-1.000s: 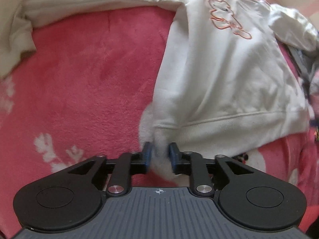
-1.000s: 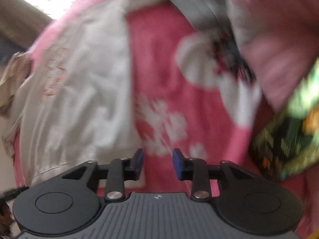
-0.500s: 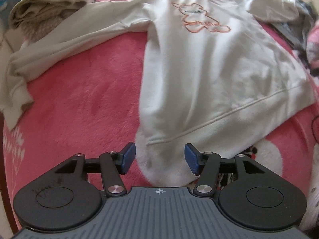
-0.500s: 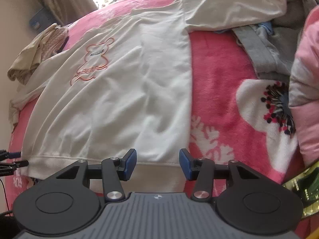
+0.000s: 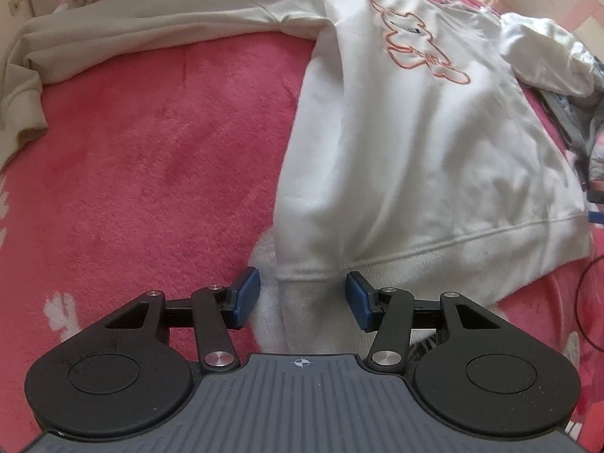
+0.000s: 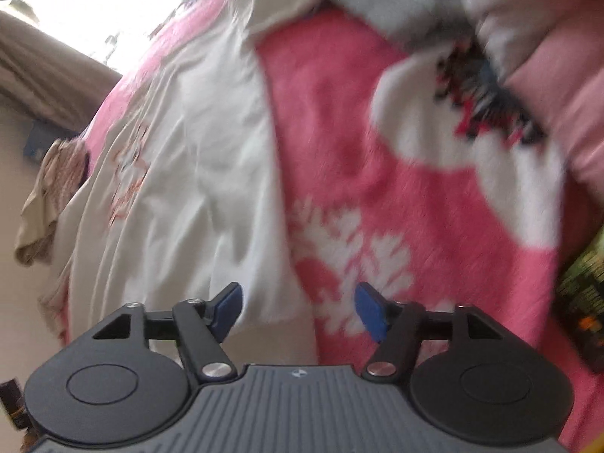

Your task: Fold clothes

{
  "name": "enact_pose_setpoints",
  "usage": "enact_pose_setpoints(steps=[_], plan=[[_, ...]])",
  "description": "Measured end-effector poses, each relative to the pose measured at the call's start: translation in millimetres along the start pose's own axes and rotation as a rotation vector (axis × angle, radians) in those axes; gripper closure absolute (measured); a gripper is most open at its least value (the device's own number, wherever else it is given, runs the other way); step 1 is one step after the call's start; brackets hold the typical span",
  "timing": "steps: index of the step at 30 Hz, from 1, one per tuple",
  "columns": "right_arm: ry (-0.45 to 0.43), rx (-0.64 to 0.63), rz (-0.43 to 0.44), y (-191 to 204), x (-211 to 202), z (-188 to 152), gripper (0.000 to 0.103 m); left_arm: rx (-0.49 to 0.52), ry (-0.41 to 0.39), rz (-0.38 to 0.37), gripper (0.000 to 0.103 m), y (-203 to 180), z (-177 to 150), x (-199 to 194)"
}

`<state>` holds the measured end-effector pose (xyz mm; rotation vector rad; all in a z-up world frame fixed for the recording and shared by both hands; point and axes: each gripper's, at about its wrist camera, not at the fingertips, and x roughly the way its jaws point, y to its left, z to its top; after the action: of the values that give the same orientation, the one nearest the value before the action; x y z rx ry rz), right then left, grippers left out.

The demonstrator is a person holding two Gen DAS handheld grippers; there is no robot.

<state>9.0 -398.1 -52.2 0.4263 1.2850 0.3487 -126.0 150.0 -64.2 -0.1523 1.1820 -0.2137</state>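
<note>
A white sweatshirt [image 5: 407, 139] with an orange outline print lies spread flat on a pink blanket [image 5: 151, 158]. Its left sleeve [image 5: 143, 26] stretches out to the left. My left gripper [image 5: 300, 298] is open, its blue pads on either side of the hem's left corner, not closed on it. In the blurred right wrist view the sweatshirt [image 6: 181, 188] lies to the left. My right gripper [image 6: 298, 307] is open and empty over the hem's right corner and the blanket [image 6: 339, 151].
Grey clothes [image 5: 577, 113] lie at the right edge beyond the sweatshirt. A beige garment [image 6: 49, 196] is bunched at the far left. A pink pillow [image 6: 547, 56] and a dark patterned object [image 6: 581, 294] lie to the right. A dark cable [image 5: 589, 302] runs at the right.
My left gripper has opened wider and moved closer to the hem's left corner. My right gripper has opened wider and swung right and lower, now blurred, with more blanket in view.
</note>
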Motion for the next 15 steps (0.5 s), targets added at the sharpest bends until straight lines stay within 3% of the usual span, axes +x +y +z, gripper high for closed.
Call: enact_pose_setpoints(steps=[3,4,5,6,7,11,15], plan=[[0.047,-0.082,-0.006,12,8,-10,0.031,0.029,0.006,-0.001,0.054,-5,-6,1],[0.066,-0.130,-0.014,20,8,-13,0.050,0.045,0.011,0.003,0.058,-7,-8,0],[0.088,-0.167,-0.019,27,8,-16,0.074,0.063,0.019,0.007,0.072,-9,-9,-2],[0.116,-0.185,-0.018,32,8,-17,0.083,0.080,0.035,0.001,0.087,-12,-8,-2],[0.138,-0.190,-0.003,36,7,-17,0.093,0.093,0.057,-0.018,0.093,-15,-6,-3],[0.156,-0.063,0.174,37,-9,2,0.094,0.105,0.079,-0.189,0.095,-16,11,-21],[0.083,0.179,0.364,22,-17,51,0.094,-0.113,0.032,-0.371,0.096,9,58,-33]])
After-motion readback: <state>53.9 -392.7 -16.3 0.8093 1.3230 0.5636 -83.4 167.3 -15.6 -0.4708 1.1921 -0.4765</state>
